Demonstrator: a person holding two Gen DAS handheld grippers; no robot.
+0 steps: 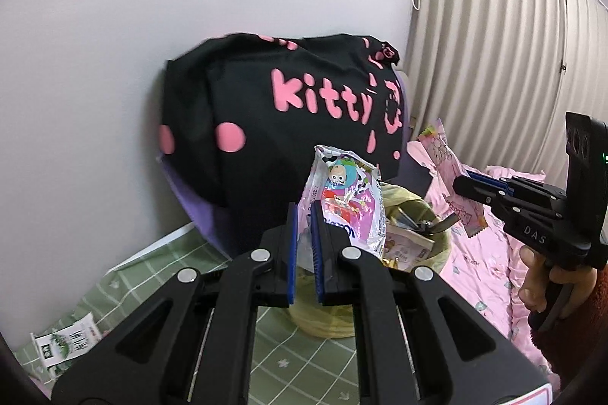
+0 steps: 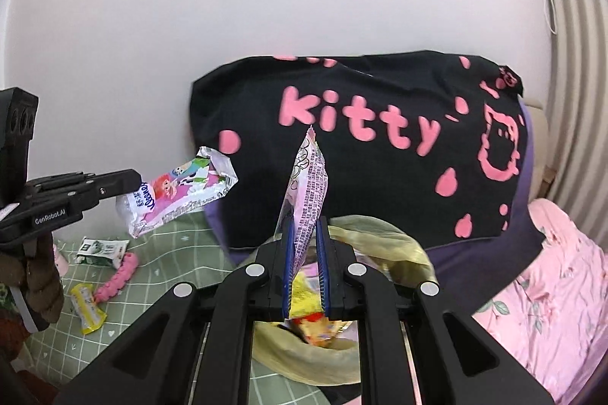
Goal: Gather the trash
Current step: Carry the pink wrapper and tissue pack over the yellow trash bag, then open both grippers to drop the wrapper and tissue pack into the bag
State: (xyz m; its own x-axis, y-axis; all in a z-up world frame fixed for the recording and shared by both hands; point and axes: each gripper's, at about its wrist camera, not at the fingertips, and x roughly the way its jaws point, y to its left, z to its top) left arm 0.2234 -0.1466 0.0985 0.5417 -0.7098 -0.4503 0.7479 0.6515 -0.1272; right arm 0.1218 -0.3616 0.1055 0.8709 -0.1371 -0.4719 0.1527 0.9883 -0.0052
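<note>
My left gripper [image 1: 303, 245] is shut on a crumpled cartoon-print tissue packet [image 1: 342, 203] and holds it up beside a small bin lined with a yellow bag [image 1: 437, 253]. The bin holds several wrappers. My right gripper [image 2: 306, 253] is shut on a long pink snack wrapper [image 2: 307, 192], held upright over the bin [image 2: 380, 234]. In the left wrist view the right gripper [image 1: 465, 182] and its pink wrapper [image 1: 444, 154] hang just right of the bin. In the right wrist view the left gripper [image 2: 129, 182] holds the tissue packet [image 2: 178, 192] left of the bin.
A black "kitty" pillow [image 1: 285, 124] leans on the wall behind the bin. On the green checked sheet [image 2: 159, 253] lie a green-white carton [image 2: 100, 249], a yellow wrapper [image 2: 87, 306] and a pink knitted strip [image 2: 117, 276]. A pink quilt [image 2: 551, 291] lies to the right.
</note>
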